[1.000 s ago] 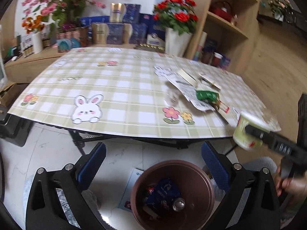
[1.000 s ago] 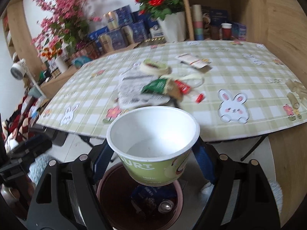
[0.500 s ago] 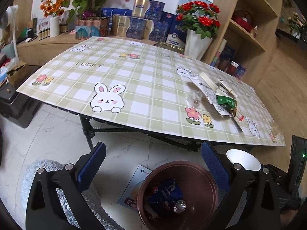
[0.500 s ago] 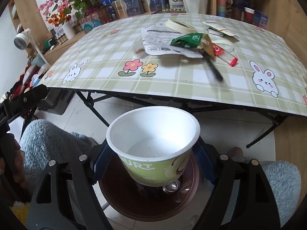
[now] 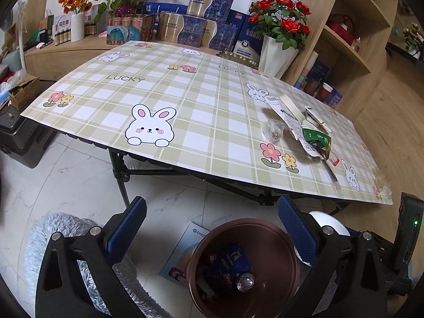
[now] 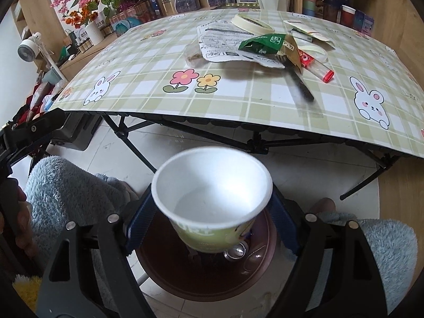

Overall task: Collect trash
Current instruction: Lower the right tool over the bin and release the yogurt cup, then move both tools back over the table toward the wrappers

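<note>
paper cup point(image 6: 212, 201) above brown bin point(image 6: 201, 275)

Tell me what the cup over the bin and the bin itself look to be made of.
Cup: likely coated paper, matte white inside, printed green outside, with a thin rolled rim. Bin: probably plastic, though metal is possible; brown and glossy, with soft light reflections on its smooth wall.

Bin point(image 5: 275, 234) on floor, near side of table point(image 5: 185, 122), below its near edge. Can point(image 5: 245, 282) and wrappers point(image 5: 228, 263) in bin. Cup point(image 6: 212, 193) directly above bin, between right gripper point(image 6: 212, 222) fingers. Booklet point(image 5: 185, 249) on floor, just left of bin, partly under it. Trash pile point(image 6: 254, 45) on table's right part: wrapper point(image 6: 265, 43) on paper sheet point(image 6: 217, 42), tape roll point(image 6: 251, 22) behind, fork point(image 6: 296, 76) nearest the edge.
</note>
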`<state>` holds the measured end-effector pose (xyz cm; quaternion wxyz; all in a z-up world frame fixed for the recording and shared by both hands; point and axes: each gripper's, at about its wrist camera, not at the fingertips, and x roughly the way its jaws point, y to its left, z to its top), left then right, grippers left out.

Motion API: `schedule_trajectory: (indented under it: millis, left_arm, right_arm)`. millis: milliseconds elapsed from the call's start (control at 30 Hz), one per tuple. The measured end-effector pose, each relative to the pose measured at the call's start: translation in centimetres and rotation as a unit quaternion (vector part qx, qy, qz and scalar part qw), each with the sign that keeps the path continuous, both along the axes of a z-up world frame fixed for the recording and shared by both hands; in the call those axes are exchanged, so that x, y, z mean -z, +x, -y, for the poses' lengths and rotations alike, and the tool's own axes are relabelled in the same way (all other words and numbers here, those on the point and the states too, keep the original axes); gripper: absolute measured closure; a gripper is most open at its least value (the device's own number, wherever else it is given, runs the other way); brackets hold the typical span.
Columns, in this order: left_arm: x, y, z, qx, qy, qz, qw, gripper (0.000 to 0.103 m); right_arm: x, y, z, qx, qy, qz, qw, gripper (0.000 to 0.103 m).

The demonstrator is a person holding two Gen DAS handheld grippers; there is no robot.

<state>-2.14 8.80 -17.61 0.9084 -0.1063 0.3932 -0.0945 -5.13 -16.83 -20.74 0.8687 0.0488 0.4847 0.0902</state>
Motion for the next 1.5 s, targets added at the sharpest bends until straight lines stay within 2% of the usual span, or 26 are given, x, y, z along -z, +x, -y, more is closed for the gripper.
schedule_trajectory:
  millis: [133,233,433,767,1033,1200,1333,1433,1500]
  left_arm:
    - [0.1,0.1,-0.1,-0.001,-0.002,-0.003,1.0000,0.006]
    - [0.2,0.2,-0.1,-0.003,-0.002,-0.007,1.0000,0.006]
    - [0.4,0.3,-0.1,-0.002,-0.006,-0.011,0.9999,0.006]
    - [0.6,0.6,0.6,0.008,0.012,-0.013,0.9998,0.006]
    - [0.0,1.7,2.7,0.066,0.029,0.008,0.9974,0.006]
    - [-0.5,3.2,5.2,0.115,0.059,0.019,0.9914,0.006]
    - [-0.8,5.6,6.5,0.135,0.067,0.017,0.9885,0.006]
    - [-0.9,8.2,6.9,0.141,0.065,0.018,0.9877,0.006]
    - [-0.7,10.3,7.5,0.153,0.068,0.009,0.9859,0.014]
  right_arm:
    - [-0.2,-0.1,0.0,-0.004,0.003,0.005,1.000,0.010]
    - [-0.1,0.0,0.1,-0.002,0.002,0.002,1.000,0.008]
    - [0.1,0.1,0.6,0.009,0.004,0.000,1.000,0.007]
    - [0.5,0.4,1.6,0.026,0.012,0.001,1.000,0.007]
    - [-0.4,0.9,3.5,0.047,0.032,0.029,0.998,0.006]
    - [-1.6,1.9,3.7,0.014,-0.001,0.051,0.999,0.006]
    - [-2.1,2.7,5.2,0.018,0.006,0.064,0.998,0.006]
    - [-2.0,3.5,6.2,0.030,-0.010,0.063,0.998,0.006]
    - [-2.1,3.9,6.9,0.044,-0.021,0.068,0.997,0.006]
